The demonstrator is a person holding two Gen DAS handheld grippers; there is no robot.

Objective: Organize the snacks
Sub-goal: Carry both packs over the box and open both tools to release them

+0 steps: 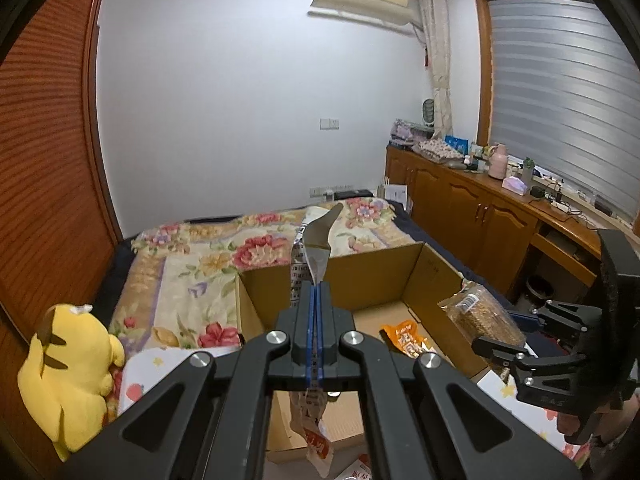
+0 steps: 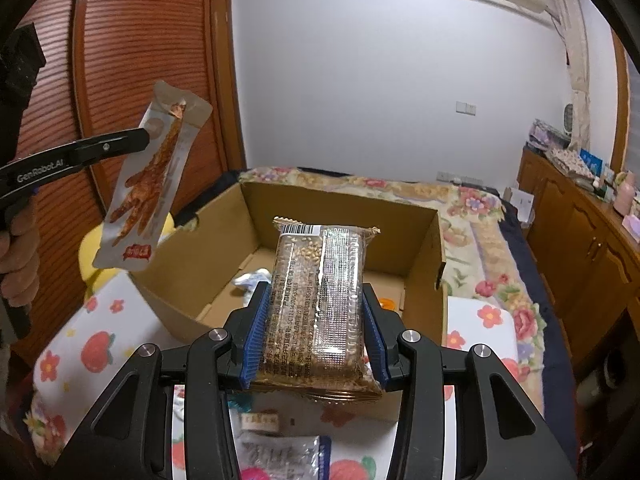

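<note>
My left gripper (image 1: pixel 316 300) is shut on a grey chicken-foot snack packet (image 1: pixel 310 248), seen edge-on, held above the open cardboard box (image 1: pixel 360 272). In the right wrist view the same packet (image 2: pixel 148 184) hangs at the upper left from the left gripper (image 2: pixel 142 136). My right gripper (image 2: pixel 316 312) is shut on a clear grain-bar packet (image 2: pixel 320 300), held over the near edge of the box (image 2: pixel 320 208). That packet (image 1: pixel 480 316) and the right gripper (image 1: pixel 516 328) also show at the right of the left wrist view. An orange snack (image 1: pixel 408 340) lies inside the box.
The box stands on a bed with a floral cover (image 1: pixel 208 256). A yellow plush toy (image 1: pixel 72 364) sits at the left. More snack packets (image 2: pixel 280 456) lie on the strawberry-print cloth (image 2: pixel 96 344) near me. Wooden cabinets (image 1: pixel 480 216) line the right wall.
</note>
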